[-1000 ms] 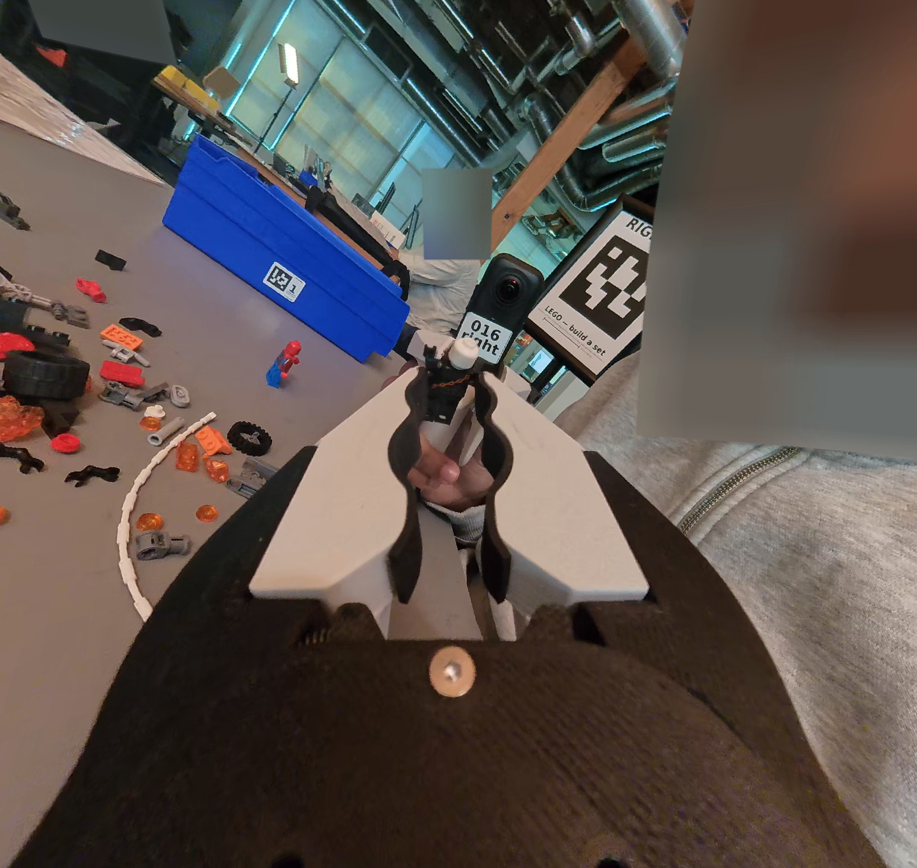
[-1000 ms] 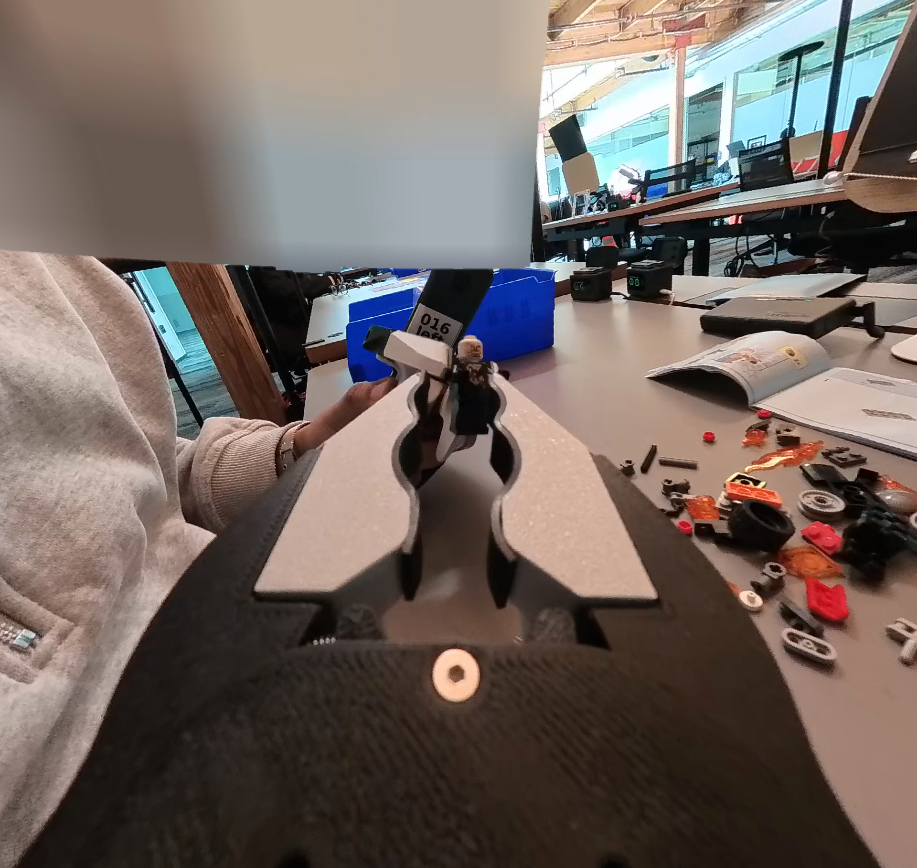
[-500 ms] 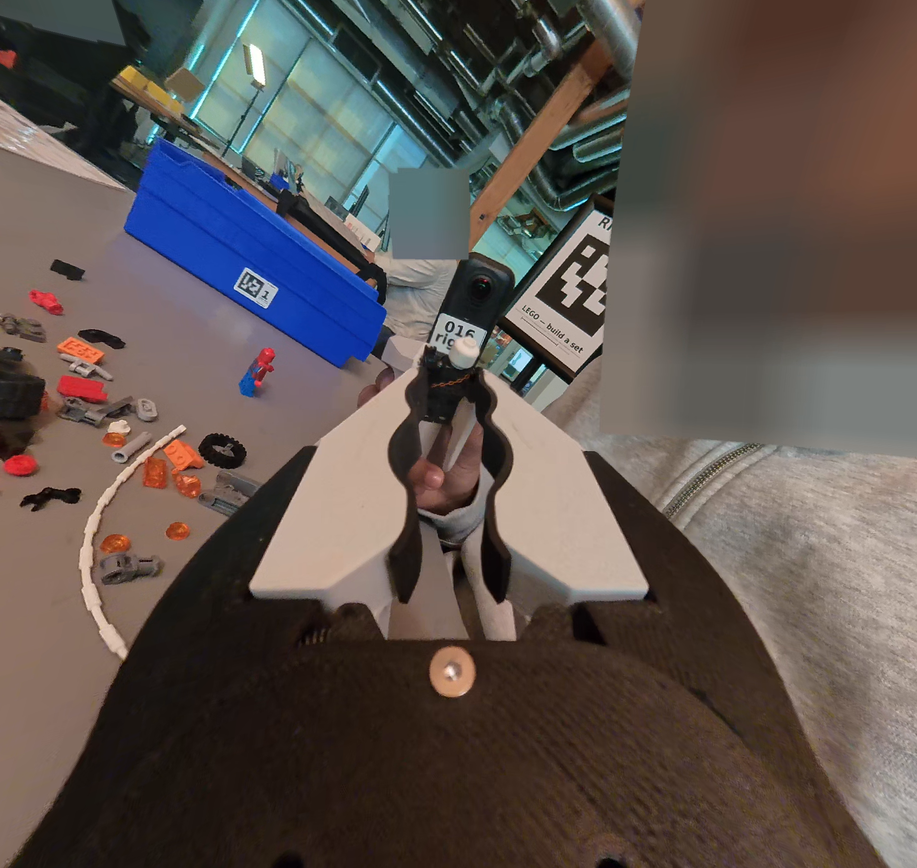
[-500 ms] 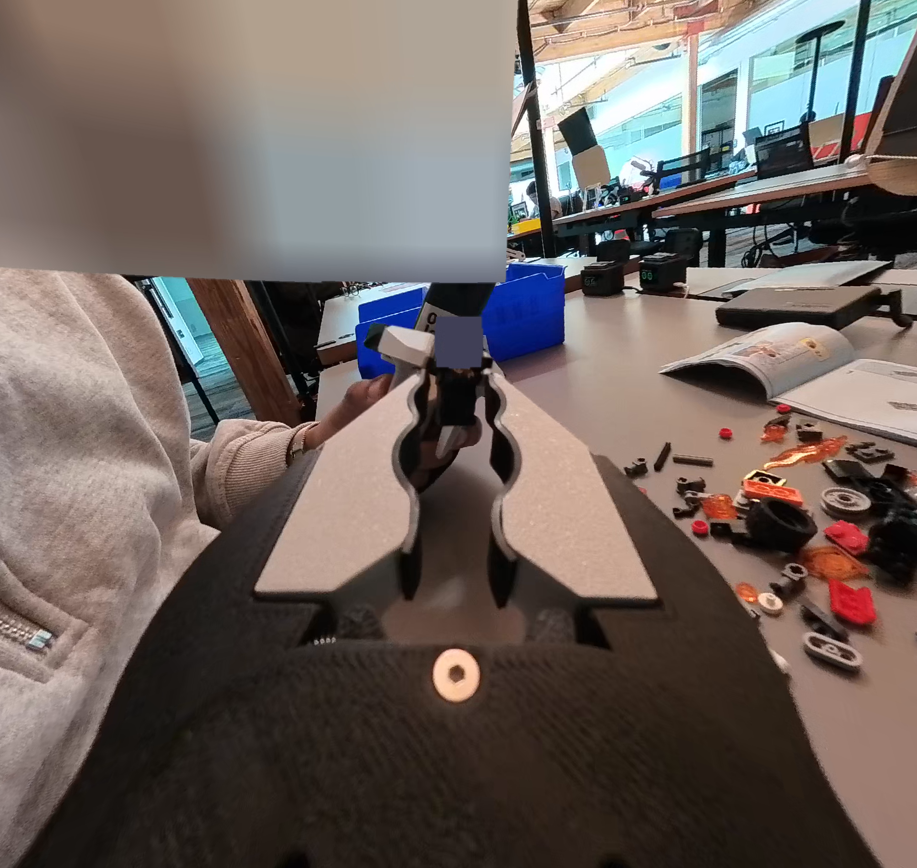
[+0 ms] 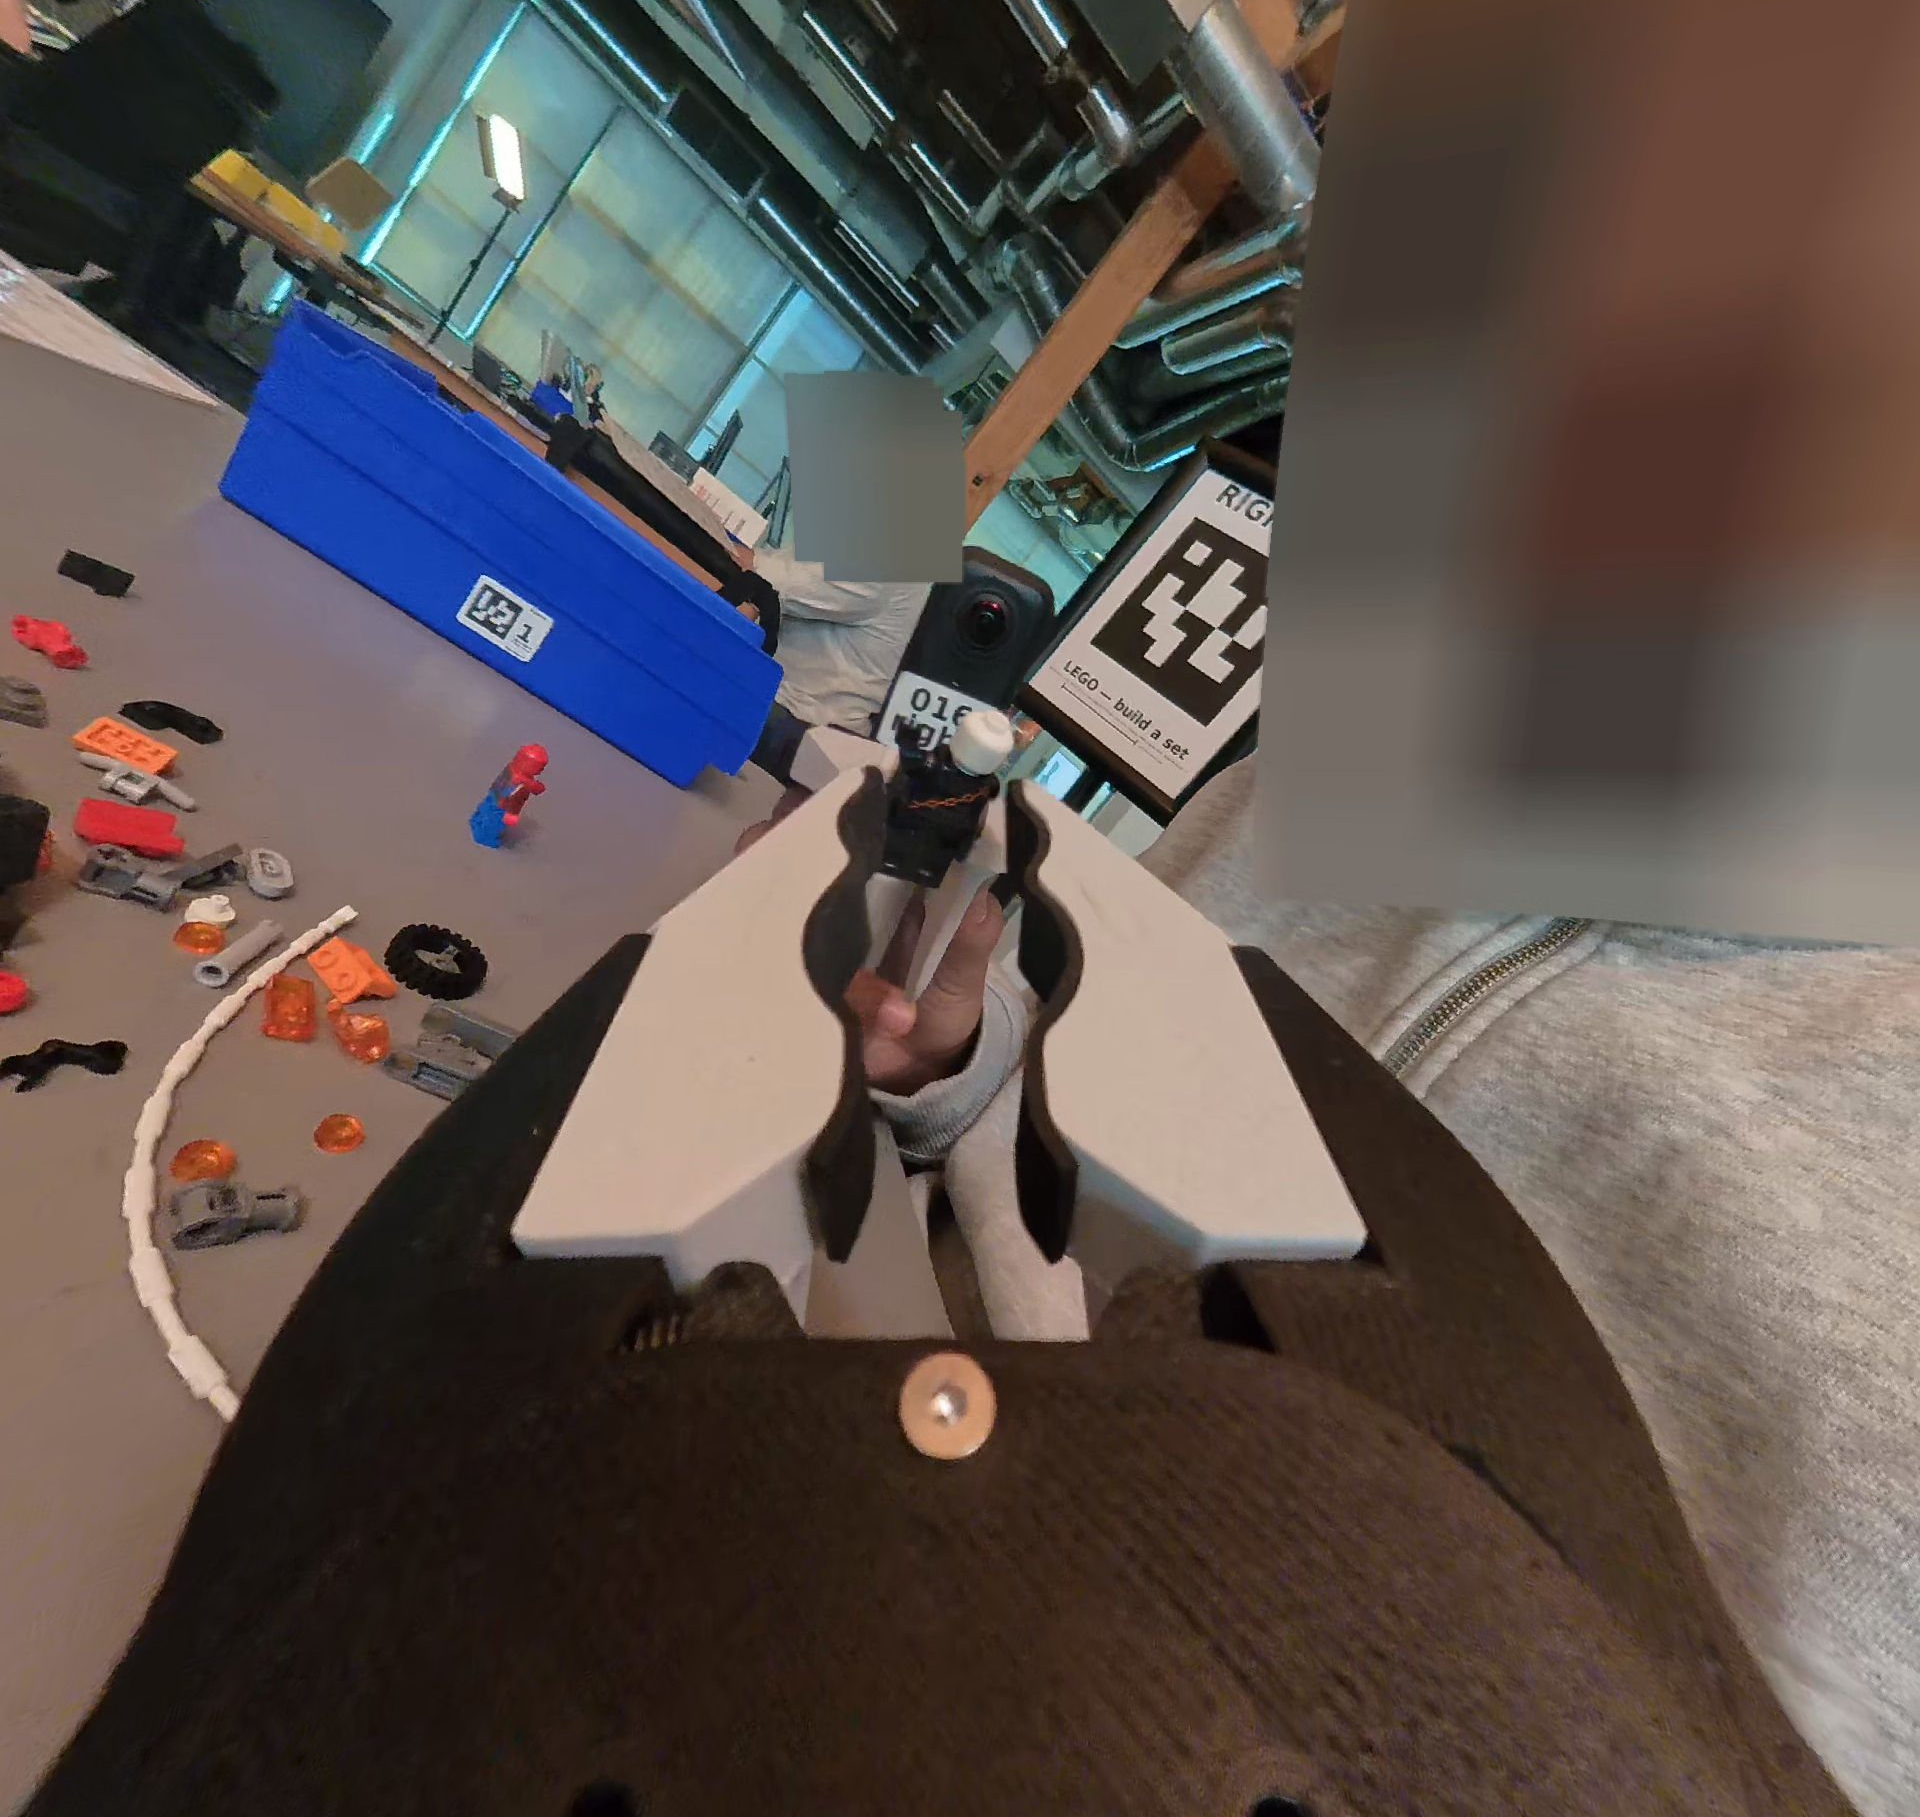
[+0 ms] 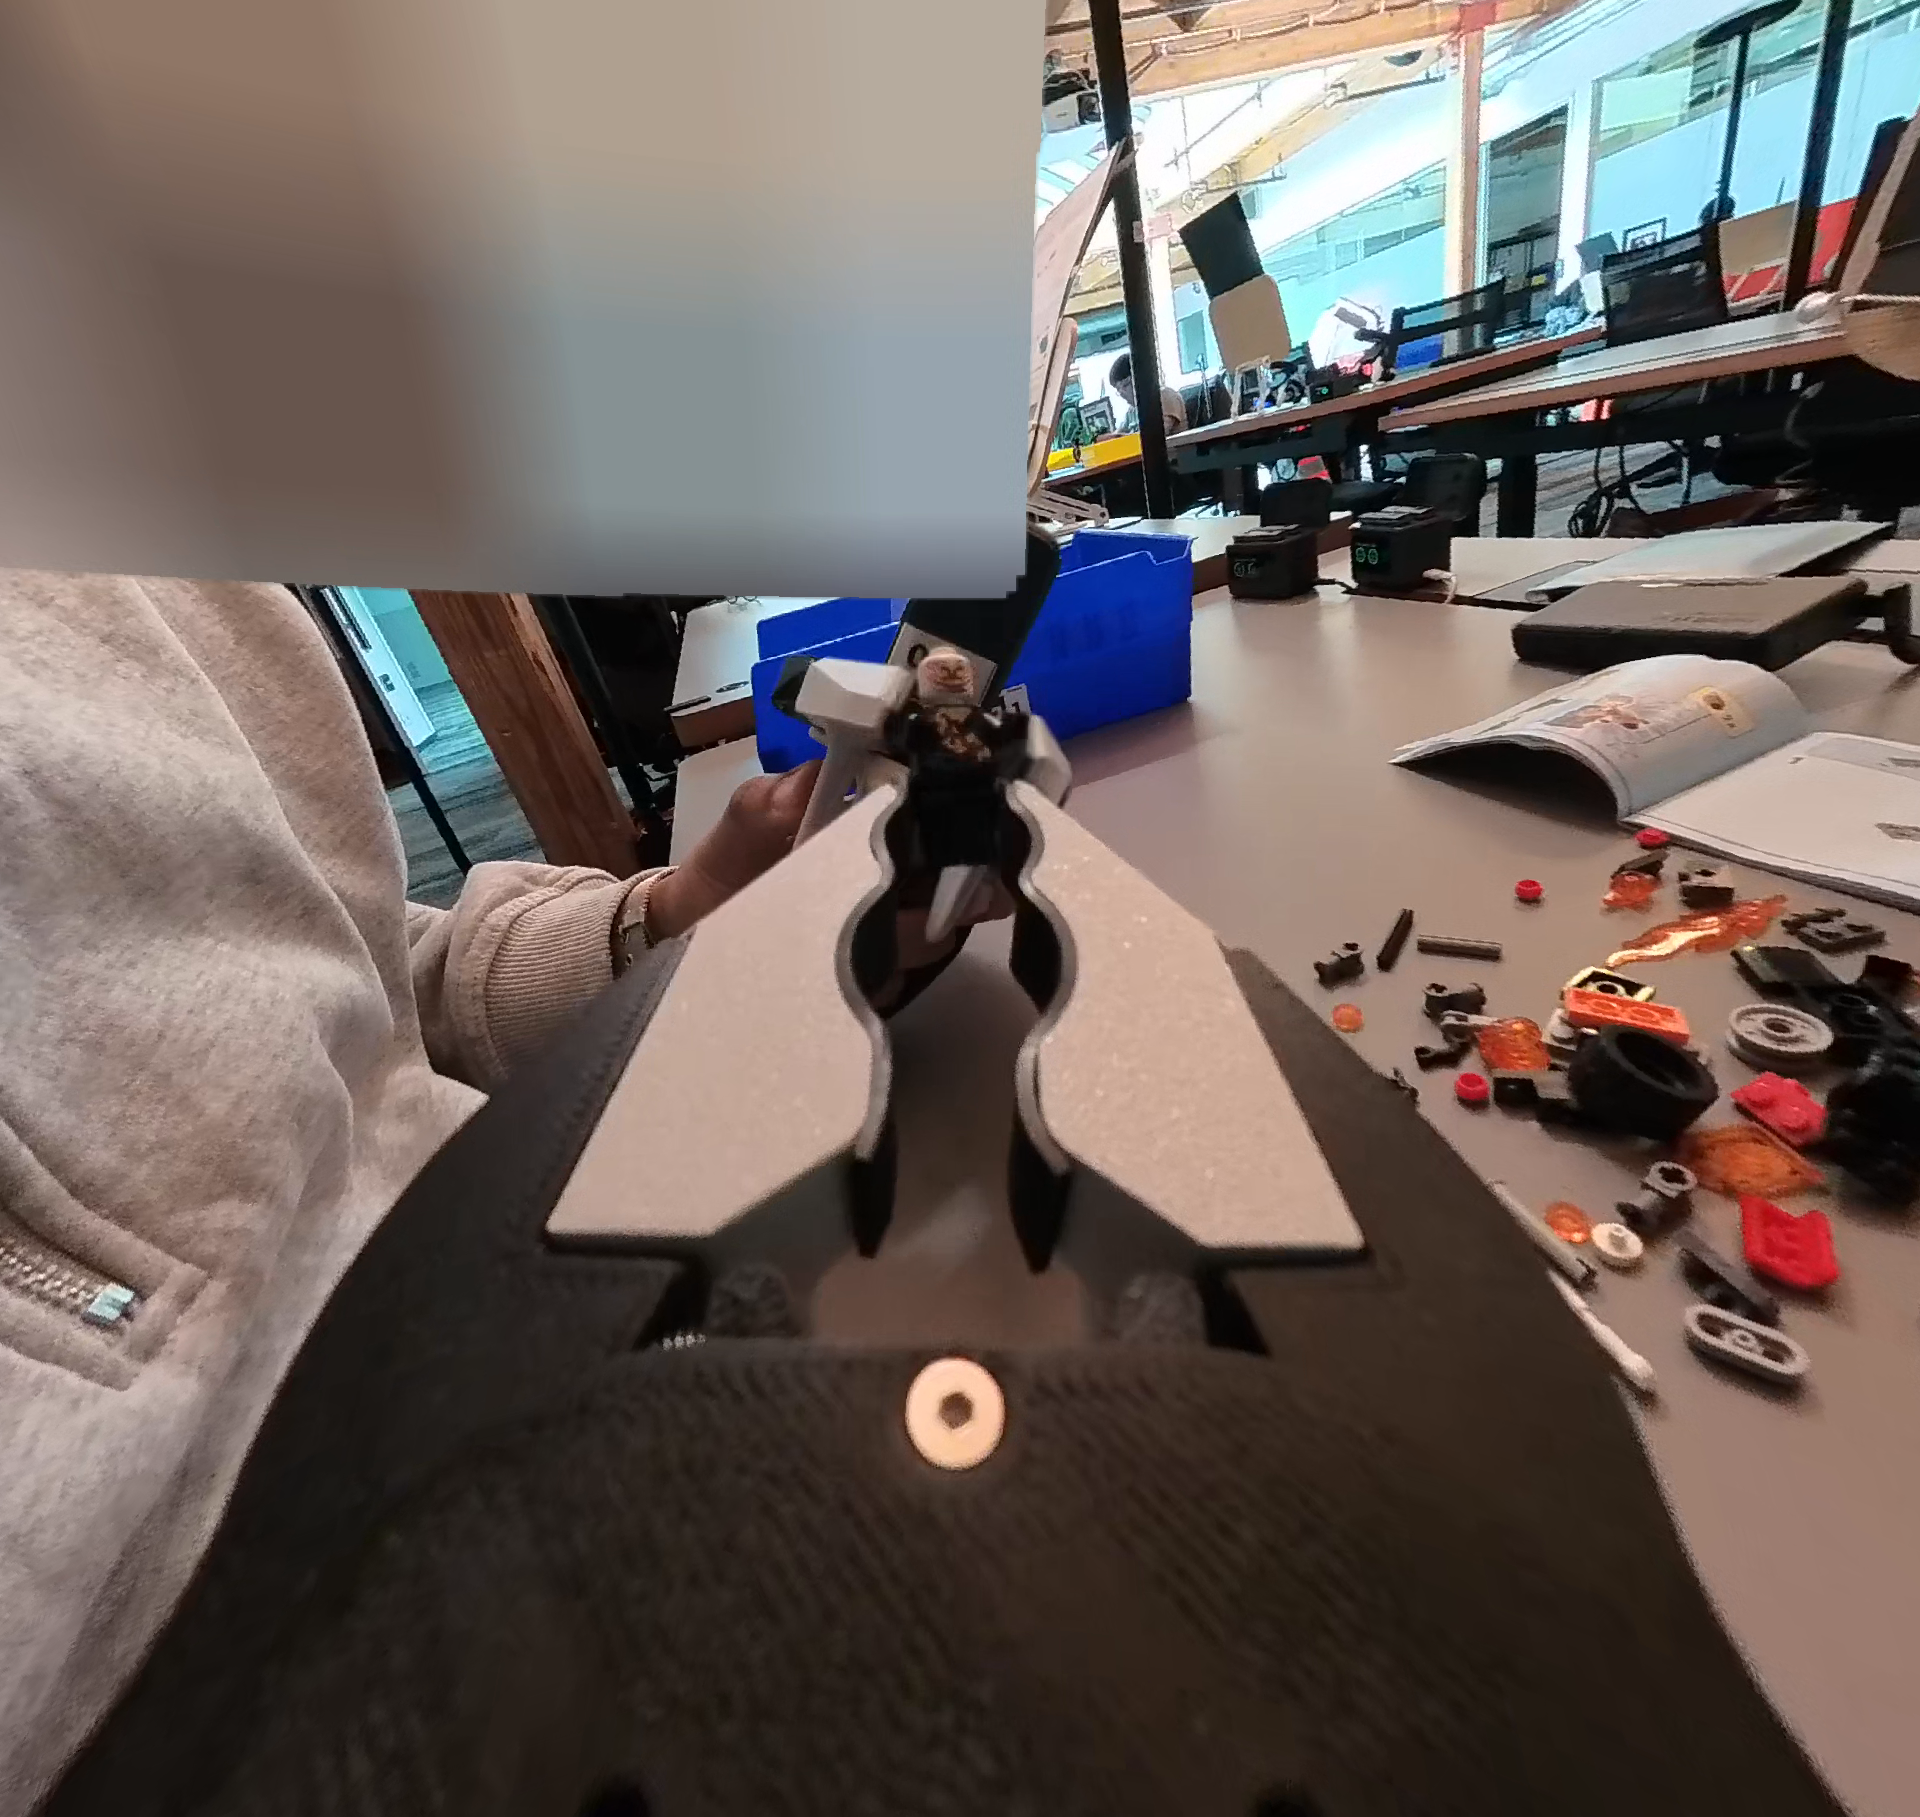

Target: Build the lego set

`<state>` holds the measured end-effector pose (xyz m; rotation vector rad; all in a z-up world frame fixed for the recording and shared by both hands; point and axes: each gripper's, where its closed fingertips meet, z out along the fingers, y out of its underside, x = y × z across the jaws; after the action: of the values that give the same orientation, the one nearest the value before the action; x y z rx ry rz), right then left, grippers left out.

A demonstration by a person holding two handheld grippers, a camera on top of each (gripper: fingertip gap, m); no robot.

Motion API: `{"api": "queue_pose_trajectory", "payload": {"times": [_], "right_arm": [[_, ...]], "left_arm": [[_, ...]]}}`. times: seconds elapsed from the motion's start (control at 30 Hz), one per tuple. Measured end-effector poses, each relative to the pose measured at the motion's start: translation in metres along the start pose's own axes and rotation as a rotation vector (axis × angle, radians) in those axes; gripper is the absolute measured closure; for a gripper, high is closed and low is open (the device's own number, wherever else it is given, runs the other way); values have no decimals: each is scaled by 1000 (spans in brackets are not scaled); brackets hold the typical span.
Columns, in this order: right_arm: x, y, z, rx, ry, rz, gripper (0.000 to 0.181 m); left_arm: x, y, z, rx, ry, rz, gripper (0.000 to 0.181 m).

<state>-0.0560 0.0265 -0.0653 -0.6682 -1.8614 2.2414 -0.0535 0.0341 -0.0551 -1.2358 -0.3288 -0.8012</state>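
Two handheld grippers meet tip to tip in the air above a grey table (image 5: 343,832), both closed on one small black minifigure with a pale head. In the left wrist view, the left gripper (image 5: 940,811) pinches the minifigure (image 5: 930,811) between its fingertips, the figure tilted with its head up and to the right. In the right wrist view, the right gripper (image 6: 956,811) is clenched on the same minifigure (image 6: 951,759), whose head rises just above the tips; the white tips of the other gripper show directly behind it. A person in a light grey zipped top holds both tools close to the chest, and a hand (image 6: 748,832) shows past the right gripper's fingers. On the table to the left gripper's side lie loose pieces: a white curved segmented strip (image 5: 171,1144), clear orange studs, a small black wheel (image 5: 436,959), grey connectors and red and orange plates. A little farther off stands a red and blue minifigure (image 5: 509,793), upright and apart from the pile. On the right gripper's side a black tyre (image 6: 1642,1076) sits among red, orange and black pieces, with an open instruction booklet (image 6: 1662,739) beyond them. Farther back sits a blue plastic bin (image 5: 468,531), then desks and windows.
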Motion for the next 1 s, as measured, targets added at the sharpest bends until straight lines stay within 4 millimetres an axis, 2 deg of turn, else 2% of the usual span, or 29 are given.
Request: {"api": "queue_pose_trajectory", "payload": {"times": [0.03,0.17,0.3,0.47,0.6,0.7,0.83,1.0], "right_arm": [[1,0,-1,-4,4,4,167],[10,2,-3,-26,66,-13,167],[16,6,-6,-86,159,-152,167],[15,15,-7,-192,227,-375,167],[19,27,-14,-317,283,-596,167],[25,37,-21,-402,308,-695,168],[29,43,-26,-449,309,-725,168],[27,43,-27,-444,288,-703,167]], "left_arm": [[-2,-1,-1,9,-13,5,157],[1,-4,-2,15,-33,72,158],[-4,-7,-5,15,-113,181,159],[-13,2,-6,-64,-180,225,162],[-14,15,-8,-182,-214,322,163],[-21,25,-11,-277,-252,389,163],[-28,34,-9,-350,-279,402,166],[-31,30,-10,-337,-295,401,167]]}}
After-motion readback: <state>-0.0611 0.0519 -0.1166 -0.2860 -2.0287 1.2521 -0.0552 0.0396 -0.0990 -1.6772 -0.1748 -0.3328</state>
